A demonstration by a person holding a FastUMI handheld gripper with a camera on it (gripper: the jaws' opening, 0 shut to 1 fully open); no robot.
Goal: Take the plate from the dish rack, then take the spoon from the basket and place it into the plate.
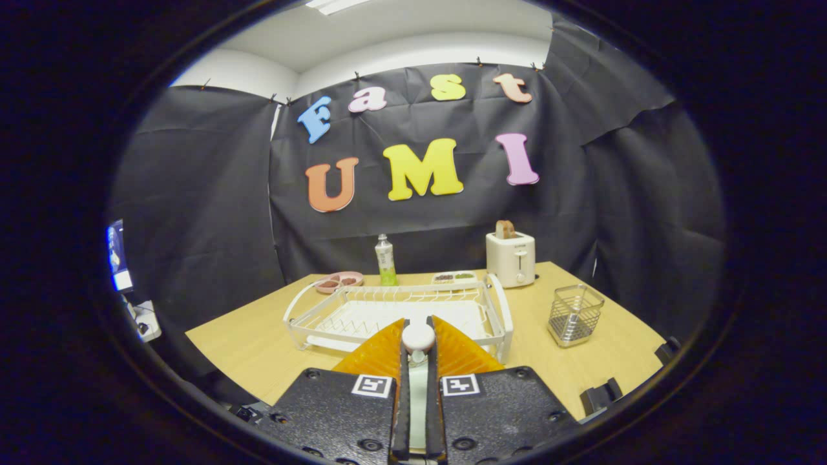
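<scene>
Spoon [418,342] pinched between the tongs [418,352], bowl end up, held over the rack [394,313]; the wire basket [574,314] stands apart on the surface [258,342].

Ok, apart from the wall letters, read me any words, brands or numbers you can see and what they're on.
White box-shaped toaster: small mark on its front, too small to read.
Clear plastic bottle with green liquid: label blurred, unreadable.
Hand-held gripper, shut on a white spoon: square black-and-white coded markers, no words.
Nothing else legible.
</scene>
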